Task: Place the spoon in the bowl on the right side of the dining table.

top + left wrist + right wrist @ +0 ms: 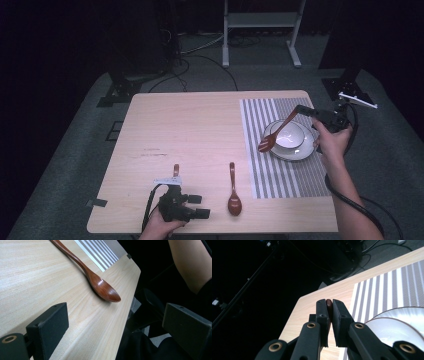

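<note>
Up top in the high view, we hold the right gripper (306,111) over the far right part of the table (200,125), clamped on the handle end of a dark wooden spoon (276,131) that slants down w/ its bowl end hanging at the near-left rim of the white bowl (291,136), which sits on a plate (300,151) on the striped placemat (265,175). A second spoon (233,192) lies flat near the front edge, just left of the mat, handle pointing to the far edge; our left gripper (195,206) rests at the front edge, near that spoon, and a third brown handle (176,170) pokes out just beyond it. Left gripper view: jaws stand wide apart w/ nothing between, the lying spoon (100,286) ahead, bowl end close to the table's front edge (120,322). Right gripper view: jaws pinched nearly together on a sliver of the brown handle tip (328,302), plate rim (397,312) and mat stripes (387,285) below. We judge these spoons light, stiff, w/ a glossy finish that looks slippery, so a tip pinch may let one swivel; better to grip mid-handle, jaws across the narrow neck. Bowl and plate look like ceramic, prob. fragile, so set down gently.
</note>
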Motion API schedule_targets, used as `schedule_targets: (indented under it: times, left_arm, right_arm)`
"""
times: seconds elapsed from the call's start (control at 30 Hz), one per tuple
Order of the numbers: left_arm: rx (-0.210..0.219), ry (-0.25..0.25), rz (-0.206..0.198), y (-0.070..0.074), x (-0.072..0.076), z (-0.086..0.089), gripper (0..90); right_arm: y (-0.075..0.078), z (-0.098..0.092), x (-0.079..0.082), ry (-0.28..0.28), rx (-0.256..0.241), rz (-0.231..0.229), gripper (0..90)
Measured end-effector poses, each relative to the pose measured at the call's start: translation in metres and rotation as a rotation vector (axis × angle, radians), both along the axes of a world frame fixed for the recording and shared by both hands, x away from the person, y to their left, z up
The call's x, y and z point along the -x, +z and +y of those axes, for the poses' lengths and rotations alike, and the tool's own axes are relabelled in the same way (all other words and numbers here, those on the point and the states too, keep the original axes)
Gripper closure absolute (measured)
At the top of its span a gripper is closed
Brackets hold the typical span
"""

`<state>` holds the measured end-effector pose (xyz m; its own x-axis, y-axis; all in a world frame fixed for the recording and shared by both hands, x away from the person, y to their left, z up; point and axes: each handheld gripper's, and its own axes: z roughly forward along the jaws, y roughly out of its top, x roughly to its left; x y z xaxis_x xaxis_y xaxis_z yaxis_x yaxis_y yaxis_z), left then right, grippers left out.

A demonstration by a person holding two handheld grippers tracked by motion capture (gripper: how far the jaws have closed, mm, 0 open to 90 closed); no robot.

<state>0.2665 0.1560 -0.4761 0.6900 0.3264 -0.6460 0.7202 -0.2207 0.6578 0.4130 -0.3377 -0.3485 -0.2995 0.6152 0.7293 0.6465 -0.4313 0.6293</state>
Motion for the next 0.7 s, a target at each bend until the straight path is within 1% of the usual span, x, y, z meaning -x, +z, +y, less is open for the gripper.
schedule_targets:
  times: [0.3,0.5,0.57,0.7]
  left_arm:
    - [0.004,-0.002,0.001,0.0,0.0,0.0,5.4]
    - [0.004,-0.002,-0.001,0.0,0.0,0.0,5.4]
    - [0.004,-0.003,-0.002,0.0,0.0,0.0,5.4]
    - [0.005,-0.002,-0.002,0.0,0.0,0.0,5.4]
  right_arm:
    - [0.002,-0.012,-0.001,-0.046,-0.002,0.008,83.7]
    - [0.003,-0.019,-0.002,-0.07,0.001,0.005,83.7]
    - [0.004,-0.023,-0.002,-0.09,0.003,0.006,83.7]
    - [0.003,-0.029,-0.002,-0.11,0.002,0.012,83.7]
